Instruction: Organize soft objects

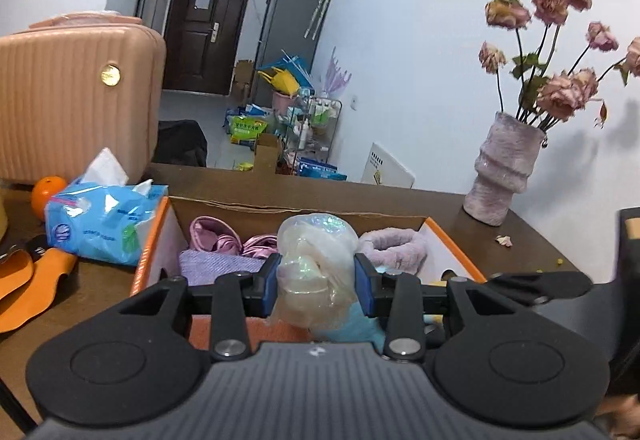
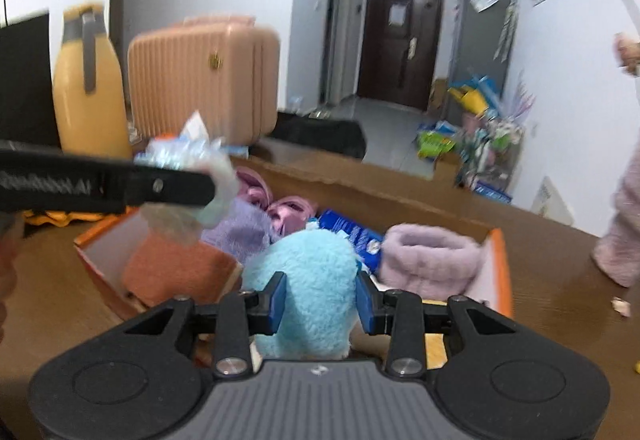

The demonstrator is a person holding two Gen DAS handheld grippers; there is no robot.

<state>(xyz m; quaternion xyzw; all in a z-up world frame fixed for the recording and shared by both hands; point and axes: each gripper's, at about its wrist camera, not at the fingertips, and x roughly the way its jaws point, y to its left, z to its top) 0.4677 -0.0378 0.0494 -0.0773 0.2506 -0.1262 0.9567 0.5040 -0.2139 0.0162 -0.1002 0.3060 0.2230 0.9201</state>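
My left tongs [image 1: 316,282] are clamped on an iridescent plastic bundle [image 1: 316,260], my right tongs [image 2: 320,298] on a blue plush toy [image 2: 308,292], both above the orange-rimmed box [image 2: 502,280] on the bench [image 1: 520,236], vase [image 1: 504,168] at two o'clock.

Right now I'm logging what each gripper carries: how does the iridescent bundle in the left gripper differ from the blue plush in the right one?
The iridescent bundle is translucent, crinkled and shiny; the blue plush is opaque, fuzzy and matte. The bundle is pale cream, the plush bright turquoise. The bundle bulges above the left gripper; the plush fills the right gripper more broadly. Both are clamped between blue pads over the orange-edged box.
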